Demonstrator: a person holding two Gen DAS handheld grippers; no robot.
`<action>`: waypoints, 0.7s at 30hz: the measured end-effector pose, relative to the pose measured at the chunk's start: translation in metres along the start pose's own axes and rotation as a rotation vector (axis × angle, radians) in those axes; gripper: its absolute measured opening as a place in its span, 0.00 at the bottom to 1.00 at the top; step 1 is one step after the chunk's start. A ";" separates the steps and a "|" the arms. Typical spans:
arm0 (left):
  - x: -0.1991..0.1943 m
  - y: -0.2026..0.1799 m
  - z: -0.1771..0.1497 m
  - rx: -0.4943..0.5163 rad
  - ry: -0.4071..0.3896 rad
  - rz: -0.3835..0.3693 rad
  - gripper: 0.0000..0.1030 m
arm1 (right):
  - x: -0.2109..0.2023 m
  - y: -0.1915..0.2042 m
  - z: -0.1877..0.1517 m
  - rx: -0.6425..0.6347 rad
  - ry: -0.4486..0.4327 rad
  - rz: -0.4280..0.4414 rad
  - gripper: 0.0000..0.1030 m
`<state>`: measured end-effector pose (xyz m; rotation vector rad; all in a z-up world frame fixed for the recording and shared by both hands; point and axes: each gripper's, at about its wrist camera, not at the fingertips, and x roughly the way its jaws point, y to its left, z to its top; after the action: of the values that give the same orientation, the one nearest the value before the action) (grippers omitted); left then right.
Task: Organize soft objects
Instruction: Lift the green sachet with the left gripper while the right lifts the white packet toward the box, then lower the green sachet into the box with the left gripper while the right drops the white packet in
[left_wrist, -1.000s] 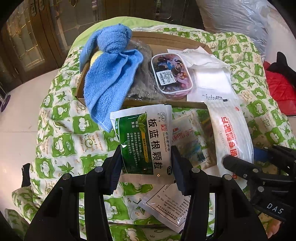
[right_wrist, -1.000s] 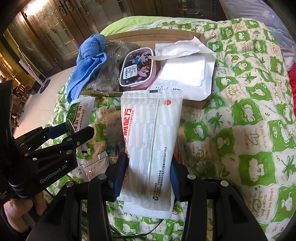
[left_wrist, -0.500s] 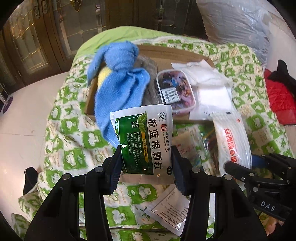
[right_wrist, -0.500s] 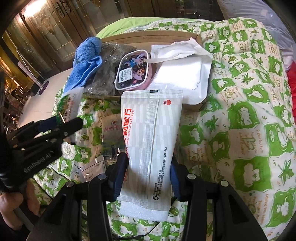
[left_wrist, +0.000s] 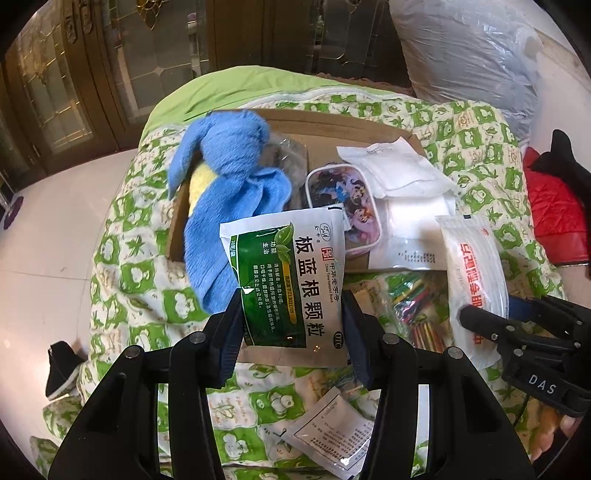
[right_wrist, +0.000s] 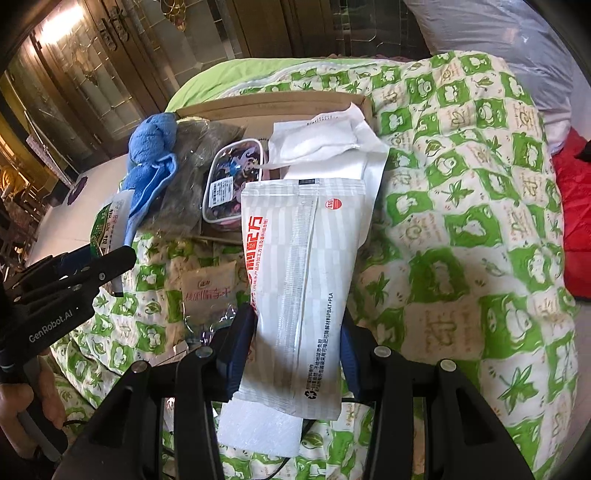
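Note:
My left gripper (left_wrist: 291, 332) is shut on a green and white medicine sachet (left_wrist: 288, 277), held up above the quilt. My right gripper (right_wrist: 295, 332) is shut on a long white packet with red print (right_wrist: 299, 288); the same packet (left_wrist: 476, 280) and the right gripper (left_wrist: 517, 332) show at the right of the left wrist view. The left gripper (right_wrist: 74, 280) appears at the left of the right wrist view. Beyond both lies a flat cardboard box (left_wrist: 354, 125) holding a blue towel (left_wrist: 236, 177), a cartoon-printed pouch (left_wrist: 347, 206) and white packets (left_wrist: 399, 173).
A green-and-white patterned quilt (right_wrist: 461, 229) covers the bed. On it lie a clear bag of coloured sticks (left_wrist: 413, 306), a small snack sachet (right_wrist: 210, 288) and a white printed sachet (left_wrist: 332, 435). A red garment (left_wrist: 554, 214) lies at the right, a plastic-wrapped bundle (left_wrist: 472, 55) behind.
Both grippers have risen a little with their packets still held; the box and quilt look farther below, and the sachet now overlaps the towel and pouch.

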<state>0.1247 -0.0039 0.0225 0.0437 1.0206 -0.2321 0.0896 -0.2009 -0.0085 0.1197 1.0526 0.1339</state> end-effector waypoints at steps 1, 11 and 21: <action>0.000 -0.001 0.002 0.004 -0.001 0.001 0.48 | 0.000 -0.001 0.001 0.001 -0.001 -0.001 0.42; 0.006 0.010 0.019 -0.016 0.009 0.010 0.48 | 0.000 -0.012 0.016 0.012 -0.001 0.001 0.42; 0.016 0.011 0.036 -0.007 0.035 0.010 0.48 | 0.000 -0.013 0.044 -0.006 -0.006 0.001 0.42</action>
<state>0.1653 -0.0014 0.0270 0.0468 1.0553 -0.2188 0.1288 -0.2150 0.0110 0.1158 1.0460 0.1377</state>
